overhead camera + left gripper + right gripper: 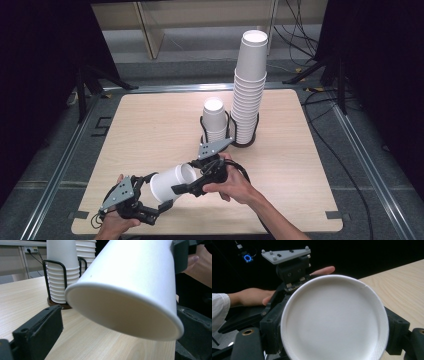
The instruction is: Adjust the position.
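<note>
a single white cup [169,183] lies tipped on its side just above the near part of the tabletop [150,125], carried between the two claws. the right claw [192,184] is clamped on the cup's narrow bottom end: in the high view one black jaw lies along the near side wall, and in the right claw view the cup's flat base [333,320] sits square between the black jaws, which bracket it left and right and touch the wall. the left claw [150,200] sits at the cup's wide mouth end with its jaws spread; in the left claw view the open rim [125,312] hangs between them, the left jaw clearly apart from the rim with bare tabletop showing in the gap, the right jaw low and just beside the rim edge, contact there not resolvable. so the left claw is open around the mouth, not pressing on it. the cup's axis runs roughly from left claw to right claw, mouth toward the person's left, base toward the right. beyond the claws, near the middle of the tabletop, a black wire rack [231,131] holds two nested stacks, rims down: a short stack [215,120] on the left and a tall stack [249,85] on the right, touching side by side. the held cup is well apart from the rack.
</note>
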Tool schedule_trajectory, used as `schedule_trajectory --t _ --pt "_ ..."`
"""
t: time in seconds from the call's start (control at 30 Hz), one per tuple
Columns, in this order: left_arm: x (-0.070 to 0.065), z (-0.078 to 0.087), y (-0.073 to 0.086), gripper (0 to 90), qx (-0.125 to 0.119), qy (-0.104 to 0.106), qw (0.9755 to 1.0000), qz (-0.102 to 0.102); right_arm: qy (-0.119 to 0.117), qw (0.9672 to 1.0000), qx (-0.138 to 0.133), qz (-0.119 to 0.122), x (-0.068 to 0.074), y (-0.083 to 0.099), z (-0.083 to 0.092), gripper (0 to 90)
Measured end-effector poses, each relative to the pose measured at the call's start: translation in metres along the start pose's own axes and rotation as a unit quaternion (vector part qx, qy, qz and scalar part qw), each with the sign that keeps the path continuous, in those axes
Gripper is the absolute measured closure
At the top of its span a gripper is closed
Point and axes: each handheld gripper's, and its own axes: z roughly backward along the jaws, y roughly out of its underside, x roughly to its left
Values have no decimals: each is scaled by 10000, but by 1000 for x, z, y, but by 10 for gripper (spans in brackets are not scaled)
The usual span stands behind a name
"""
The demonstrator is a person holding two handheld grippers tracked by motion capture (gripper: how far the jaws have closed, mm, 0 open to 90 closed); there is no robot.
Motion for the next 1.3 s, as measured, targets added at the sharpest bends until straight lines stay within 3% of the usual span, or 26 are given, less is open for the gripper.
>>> schedule_trajectory --t 0.1,0.33,0.37,0.5,0.53,0.77,1.0,1.03,1.17,1.27,1.3 --pt "-1 1 -1 0 90 -5 9999 -66 -51 10000 1 31 0 2 -4 236" --pt "-1 1 0 0 -44 96 9998 -155 -147 9999 9 -62 0 4 -9 236" --pt "-1 3 -1 0 55 69 9998 -182 -150 9998 26 -83 1 5 -9 236" --pt "-1 1 0 46 -67 227 9995 -203 -153 9998 23 -82 0 5 -9 235" --pt "-2 3 -1 51 43 144 9997 -203 -172 9998 -50 -78 -1 5 -9 235" --pt "-1 5 -2 79 118 174 9996 -210 -232 9996 -70 -144 -3 6 -8 235" --pt "-2 5 -3 108 240 226 9989 -321 -196 9997 102 -90 -2 6 -7 222" --pt "-2 4 -3 111 280 229 9987 -370 -151 9996 244 9 -1 5 -7 213" --pt "-1 5 -3 120 406 246 9980 -419 -23 9992 363 164 2 3 -6 178" --pt "-1 5 -3 124 487 259 9973 -486 -38 9988 472 96 3 2 -6 164" --pt "0 6 -4 124 584 233 9963 -588 60 9988 482 111 4 1 -5 155"
